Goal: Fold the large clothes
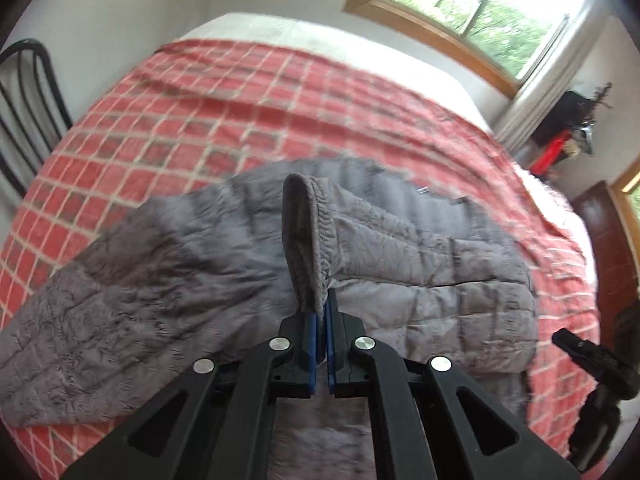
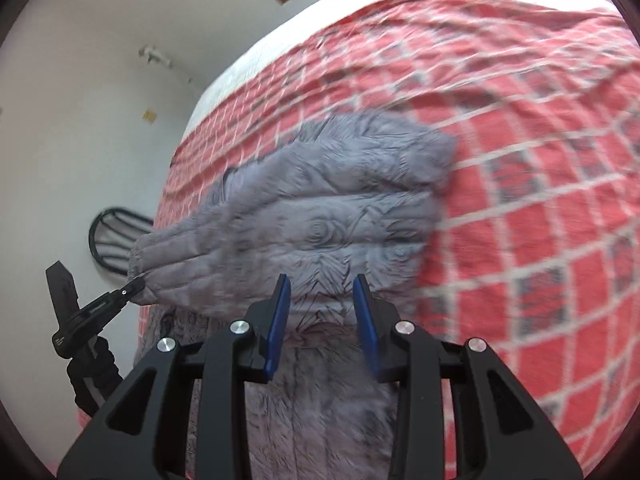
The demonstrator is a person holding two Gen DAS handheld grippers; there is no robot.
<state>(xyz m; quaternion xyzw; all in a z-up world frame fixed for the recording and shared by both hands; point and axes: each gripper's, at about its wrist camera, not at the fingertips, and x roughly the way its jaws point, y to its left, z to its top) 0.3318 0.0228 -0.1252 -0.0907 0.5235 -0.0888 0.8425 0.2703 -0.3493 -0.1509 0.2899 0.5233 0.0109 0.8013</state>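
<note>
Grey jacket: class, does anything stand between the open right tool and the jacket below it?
Nothing visible does. The right tool hangs open directly over the jacket, with only bare fabric showing between its fingers. The left tool already grips the cuff.

A bed (image 1: 420,64) covered by a red checked blanket (image 1: 240,112) fills the frame. A black chair (image 1: 24,104) sits at far left, a wood-framed window (image 1: 472,12) at upper right.
</note>
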